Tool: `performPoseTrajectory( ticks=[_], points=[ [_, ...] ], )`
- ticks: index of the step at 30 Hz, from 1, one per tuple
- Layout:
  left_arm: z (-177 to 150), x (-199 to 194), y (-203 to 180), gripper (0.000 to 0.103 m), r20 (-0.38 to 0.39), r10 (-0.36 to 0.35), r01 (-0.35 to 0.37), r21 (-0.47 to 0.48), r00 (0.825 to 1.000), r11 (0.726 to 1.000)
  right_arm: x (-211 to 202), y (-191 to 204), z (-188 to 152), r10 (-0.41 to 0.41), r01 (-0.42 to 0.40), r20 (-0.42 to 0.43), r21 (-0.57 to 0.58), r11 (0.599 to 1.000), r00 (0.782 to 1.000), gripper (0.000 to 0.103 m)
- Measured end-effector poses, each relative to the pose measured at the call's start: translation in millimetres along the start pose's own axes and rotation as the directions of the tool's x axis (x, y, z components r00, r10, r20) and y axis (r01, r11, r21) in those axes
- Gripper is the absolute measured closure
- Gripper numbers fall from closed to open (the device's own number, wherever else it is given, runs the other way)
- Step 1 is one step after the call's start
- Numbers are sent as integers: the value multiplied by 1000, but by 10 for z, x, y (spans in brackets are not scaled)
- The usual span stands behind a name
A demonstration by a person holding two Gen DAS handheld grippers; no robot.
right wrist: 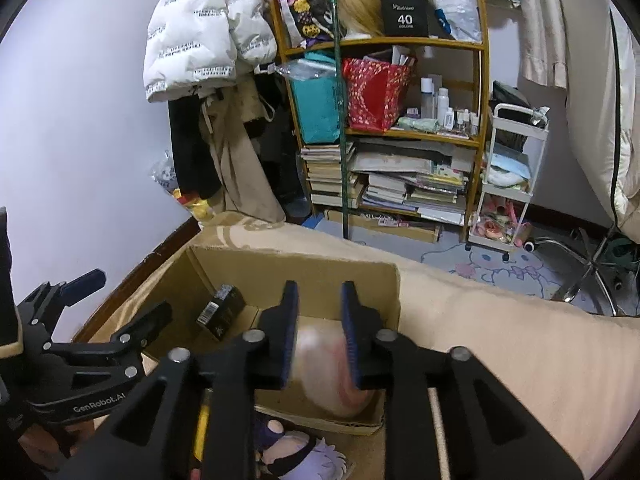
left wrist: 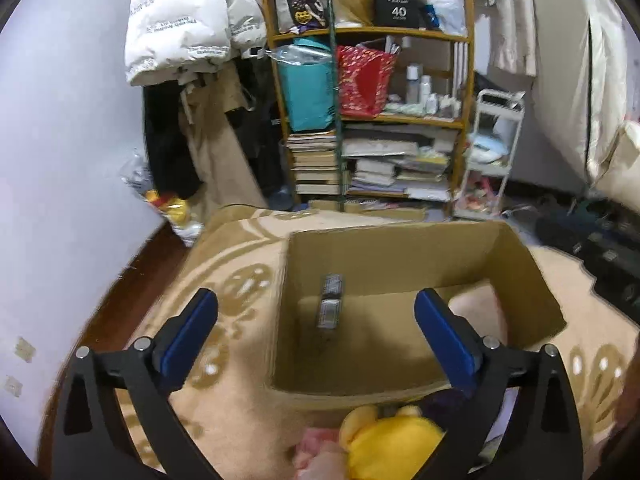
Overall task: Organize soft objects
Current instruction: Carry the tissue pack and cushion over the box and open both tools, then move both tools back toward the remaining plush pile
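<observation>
While my left gripper (left wrist: 316,334) gaped wide and empty above the cardboard box (left wrist: 400,256), my right gripper (right wrist: 319,334) stood narrowly parted around a blurred pink soft toy (right wrist: 328,372) over that box.

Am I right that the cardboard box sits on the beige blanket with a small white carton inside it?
Not quite: the carton inside the box is black, not white, as the right wrist view shows. The box does sit on the beige blanket.
</observation>
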State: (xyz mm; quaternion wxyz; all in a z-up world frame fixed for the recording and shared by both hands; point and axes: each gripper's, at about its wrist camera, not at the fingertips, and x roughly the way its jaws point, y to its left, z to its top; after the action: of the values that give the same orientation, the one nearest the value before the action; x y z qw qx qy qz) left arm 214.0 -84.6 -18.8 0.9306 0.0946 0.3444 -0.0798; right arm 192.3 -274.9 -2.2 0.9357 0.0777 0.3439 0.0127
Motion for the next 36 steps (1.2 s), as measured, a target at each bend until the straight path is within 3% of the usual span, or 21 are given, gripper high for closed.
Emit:
performPoseTrajectory(
  ticks=[2, 5, 9, 18, 21, 25, 36],
  points=[
    [0, -74, 65, 3, -3, 22, -22, -5, 1000, 1000, -76, -1, 22, -12, 12, 12, 2, 1000, 1000, 44],
    [-12, -193, 153, 3, -7, 17, -17, -21, 1000, 1000, -228, 6, 28, -12, 12, 34, 1, 1000, 999, 30],
    [-42, -361, 232, 1, -8, 12, -12, -34, 1000, 999, -472, 2, -15, 2, -3, 63, 13, 1000, 998, 0],
    [-303, -750, 281, 1, -49, -2, 0, -50, 999, 999, -843, -15, -220, 7, -9, 51, 27, 1000, 999, 0],
    [-432, -867, 266, 1, -51, 2, -5, -55, 999, 998, -937, 14, -329, -25, 24, 52, 14, 1000, 998, 0],
    [-609, -940, 222, 1, -42, 49, -50, -23, 998, 998, -1039, 29, -455, -13, 12, 32, 18, 1000, 999, 0],
    [-1026, -1059, 142, 1, -97, 10, -9, 5, 995, 1000, -1202, 113, -887, -2, 3, -47, 33, 999, 999, 0]
  ],
)
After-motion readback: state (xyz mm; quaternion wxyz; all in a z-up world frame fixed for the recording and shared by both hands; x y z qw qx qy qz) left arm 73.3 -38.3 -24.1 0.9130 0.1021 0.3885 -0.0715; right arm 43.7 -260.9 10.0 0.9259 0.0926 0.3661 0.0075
